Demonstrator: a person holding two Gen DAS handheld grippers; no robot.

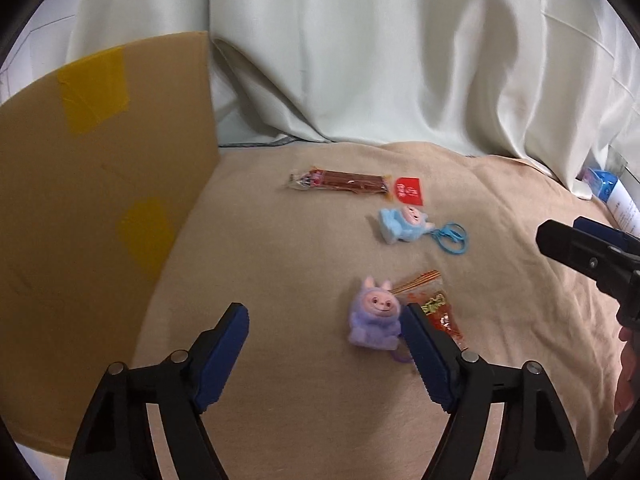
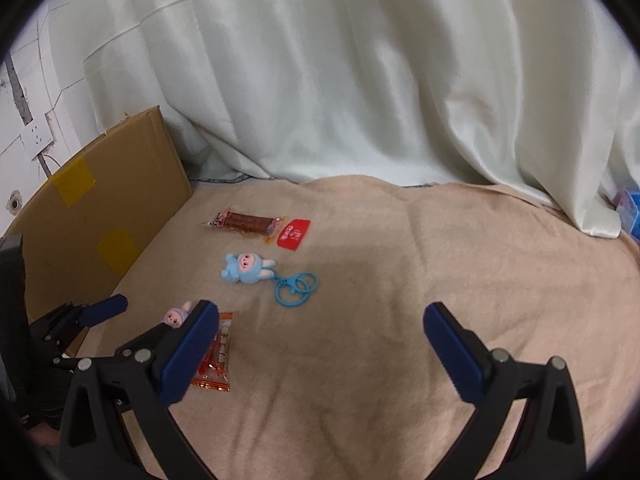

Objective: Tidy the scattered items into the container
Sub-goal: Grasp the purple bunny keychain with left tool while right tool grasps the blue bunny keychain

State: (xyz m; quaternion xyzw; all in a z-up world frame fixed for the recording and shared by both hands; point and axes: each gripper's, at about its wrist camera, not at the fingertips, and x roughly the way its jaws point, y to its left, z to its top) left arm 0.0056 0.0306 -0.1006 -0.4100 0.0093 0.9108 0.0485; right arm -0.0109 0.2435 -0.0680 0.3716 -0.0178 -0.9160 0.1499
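While five items lie scattered on the beige blanket, nothing visibly sits in the cardboard box at far left. The left gripper, jaws wide and empty, has the purple bunny toy touching its right finger. The right gripper also gapes empty.

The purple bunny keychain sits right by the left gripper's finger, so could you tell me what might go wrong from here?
1. The purple bunny keychain lies outside the open left gripper, touching one finger; closing now would probably miss or nudge it.
2. The orange snack packet sits against the toy and could be pinched along with it.
3. The cardboard box shows only its wall, so a drop might miss the opening.
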